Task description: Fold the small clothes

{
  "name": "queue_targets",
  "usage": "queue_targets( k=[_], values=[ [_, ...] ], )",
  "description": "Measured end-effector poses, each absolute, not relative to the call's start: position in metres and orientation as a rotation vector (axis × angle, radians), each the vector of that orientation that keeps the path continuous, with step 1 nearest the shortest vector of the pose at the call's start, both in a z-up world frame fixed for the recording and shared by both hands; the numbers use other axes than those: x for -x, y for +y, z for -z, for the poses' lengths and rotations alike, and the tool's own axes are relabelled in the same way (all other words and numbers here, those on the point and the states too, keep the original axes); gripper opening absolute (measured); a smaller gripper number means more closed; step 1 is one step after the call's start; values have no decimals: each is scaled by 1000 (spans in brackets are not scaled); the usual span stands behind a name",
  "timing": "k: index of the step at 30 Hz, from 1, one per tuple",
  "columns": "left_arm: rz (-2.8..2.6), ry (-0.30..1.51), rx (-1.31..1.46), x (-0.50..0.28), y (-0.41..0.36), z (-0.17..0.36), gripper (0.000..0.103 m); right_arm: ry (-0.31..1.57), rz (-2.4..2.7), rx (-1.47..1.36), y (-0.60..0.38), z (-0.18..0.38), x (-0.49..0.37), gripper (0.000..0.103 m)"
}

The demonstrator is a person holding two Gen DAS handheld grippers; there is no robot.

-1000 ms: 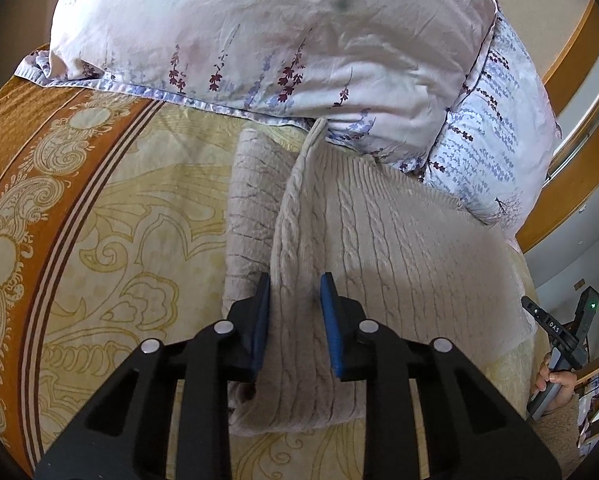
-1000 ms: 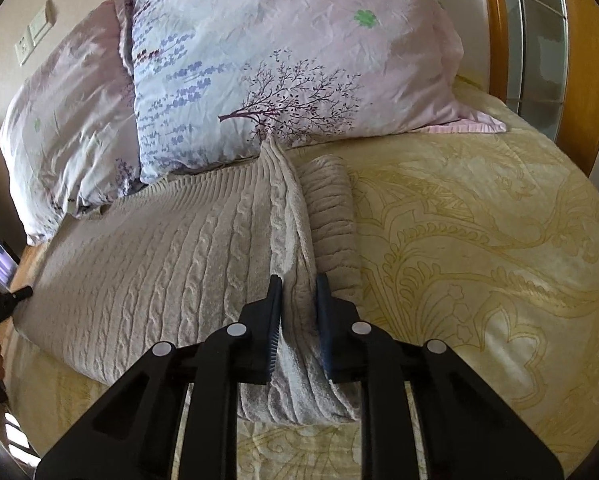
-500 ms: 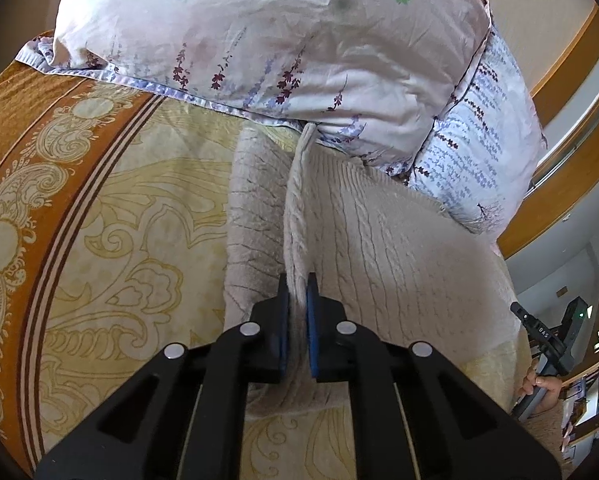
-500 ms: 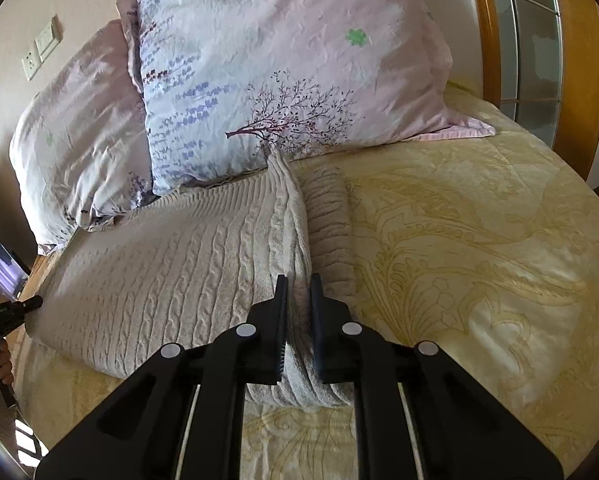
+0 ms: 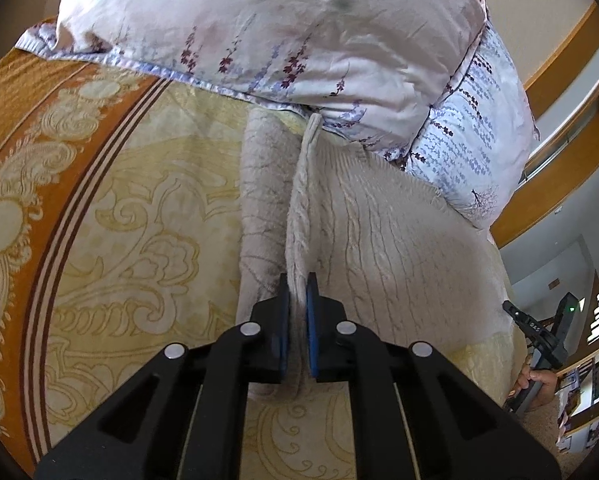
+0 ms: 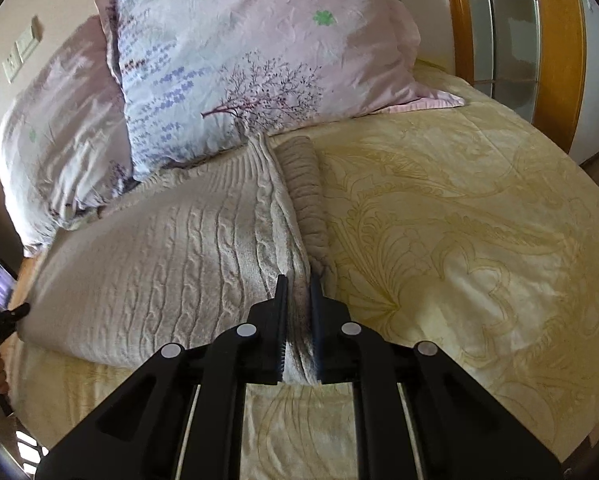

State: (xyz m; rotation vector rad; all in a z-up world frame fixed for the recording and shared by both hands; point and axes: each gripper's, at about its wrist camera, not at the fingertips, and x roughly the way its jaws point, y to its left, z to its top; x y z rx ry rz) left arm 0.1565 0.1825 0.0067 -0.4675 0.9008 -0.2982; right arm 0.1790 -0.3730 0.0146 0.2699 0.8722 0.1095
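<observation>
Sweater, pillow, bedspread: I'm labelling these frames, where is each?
Sweater (image 6: pixel 171 264), right wrist view, cable-knit body.
Pillow (image 6: pixel 259 52), right wrist view, floral front.
Bedspread (image 5: pixel 139 216), left wrist view, bare yellow pattern.

soft cloth on a bed, hard black plastic in front

the sweater (image 5: pixel 399 248) is a thick, matt, beige cable knit with raised ribs, fuzzy at its pinched edge. the bedspread (image 6: pixel 479 220) is pale yellow cloth with a slight sheen and a raised woven scroll pattern; in the left view it has an orange border. the pillows (image 6: pixel 259 60) are thin, smooth, creased printed cloth, pink and white. the left gripper (image 5: pixel 297 292) and right gripper (image 6: pixel 298 296) are matt black plastic with dull silver metal rivets. the left pads (image 5: pixel 310 312) look blue and rubbery. the headboard (image 6: pixel 559 60) is glossy orange wood.
</observation>
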Motion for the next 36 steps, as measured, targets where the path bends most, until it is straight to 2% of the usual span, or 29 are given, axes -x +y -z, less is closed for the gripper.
queue_targets(
  k=[5,10,12,14,17,18,20,23,27,31,33,36],
  values=[
    [291,892,470,-155,182,-4,8,900,-87,-227,-366,-9,-174,10],
    [290,891,461,-157,180,-7,13,895,-76,-219,-364,-10,-173,11],
    [284,874,467,-154,182,-12,23,887,-69,-240,-366,-15,-174,12],
    [252,837,449,-150,182,-20,46,853,-71,-238,-363,-24,-174,20],
    [214,749,377,-142,175,-39,56,794,-124,-193,-344,-40,-173,33],
    [215,720,343,-141,168,-47,60,794,-149,-185,-338,-41,-174,34],
    [219,687,278,-141,152,-56,75,810,-202,-156,-318,-42,-181,34],
    [244,690,203,-150,126,-59,76,831,-246,-127,-295,-41,-190,34],
    [257,729,164,-163,107,-50,77,845,-281,-86,-269,-37,-200,44],
    [230,770,144,-172,104,-38,77,866,-269,-63,-260,-30,-205,45],
    [215,794,147,-176,106,-31,77,872,-256,-56,-260,-26,-207,50],
    [203,825,156,-180,111,-19,77,886,-254,-43,-258,-22,-208,52]
  ],
)
